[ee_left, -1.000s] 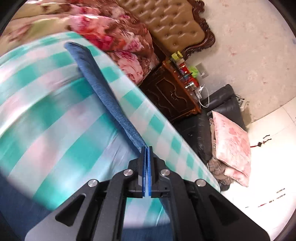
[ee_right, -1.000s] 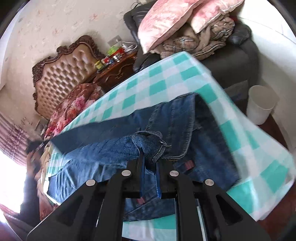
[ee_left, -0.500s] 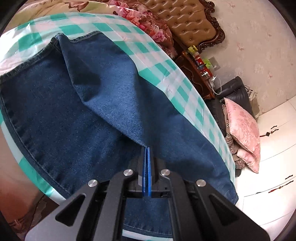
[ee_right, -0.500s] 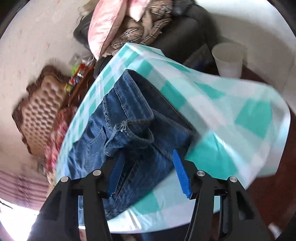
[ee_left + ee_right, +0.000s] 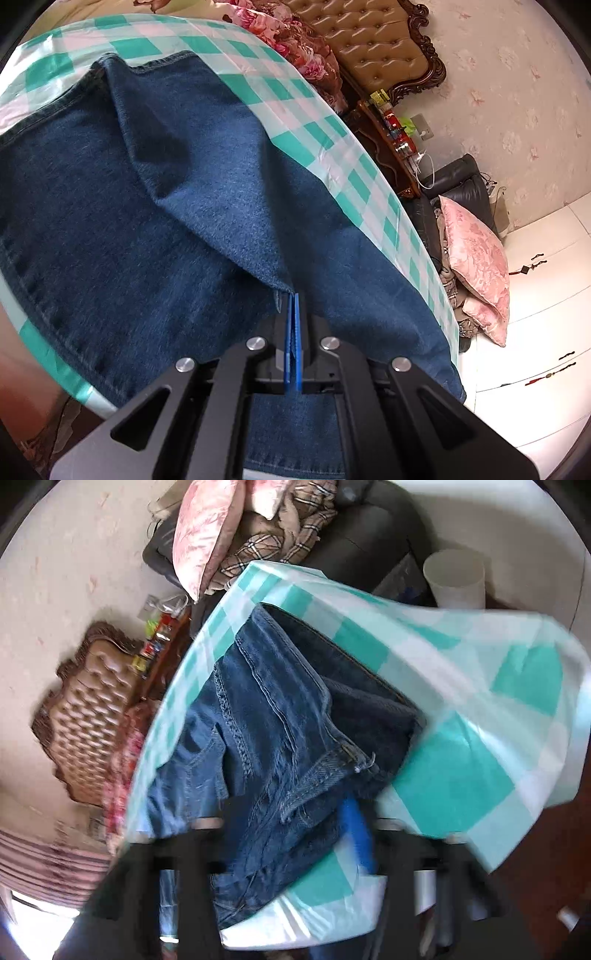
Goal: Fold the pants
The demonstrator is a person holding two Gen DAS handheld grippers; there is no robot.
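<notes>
Blue jeans [image 5: 155,229] lie spread over a table with a teal and white checked cloth [image 5: 266,92]. My left gripper [image 5: 293,299] is shut on the edge of a leg fold lifted slightly off the denim beneath. In the blurred right wrist view the waist end of the jeans [image 5: 280,716] is bunched near the table's corner. My right gripper [image 5: 288,812] has its jaws closing around the waistband fold, which lies between them. One blue pad [image 5: 354,830] shows beside the denim; the other is hidden under it.
The cloth [image 5: 480,738] hangs over the table edge at right. Beyond stand a tufted headboard [image 5: 369,48], a dark nightstand [image 5: 388,147], a black sofa with pink pillows [image 5: 476,254] and a white bin [image 5: 454,579]. A floral bedspread [image 5: 295,48] lies behind the table.
The left gripper carried the leg fold over the jeans, then held still. The right gripper let go of the waistband, opened wide, rolled, and now narrows around the waist fold.
</notes>
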